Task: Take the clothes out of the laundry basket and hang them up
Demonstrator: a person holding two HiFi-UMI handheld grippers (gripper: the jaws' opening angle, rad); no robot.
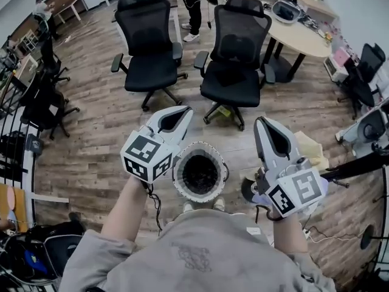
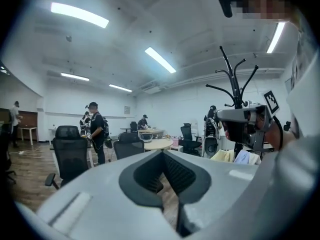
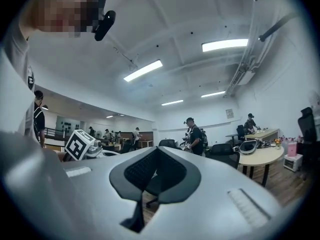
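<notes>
Basket [image 1: 203,147] stands on the wood floor just ahead of the person's feet, low between the two raised grippers. Round, white mesh wall, open top. Inside is dark; cannot tell what clothes lie in it, or how many.

Left gripper [image 1: 187,111] hangs above and left of the basket rim. Its fingers [image 2: 150,171] are pressed together at the tips, nothing between them. Right gripper [image 1: 262,121] is to the right of the basket, its fingers [image 3: 142,171] likewise closed on nothing. Neither touches basket or cloth.

Yellow cloth [image 1: 313,148] lies off to the right, near a coat stand [image 2: 235,86] with bare prongs, the likely hanging place. Two chairs [image 1: 149,47] stand beyond the basket, well apart from it.

Handling, as a judgement: garments are soft, limp and light, so they will sag and trail once lifted. Best to pinch a bunched fold near a collar or shoulder seam, not a single thin layer, which could slip. The mesh basket looks light and may tip or rise with a snagged garment. Fingers need to spread before reaching in.
</notes>
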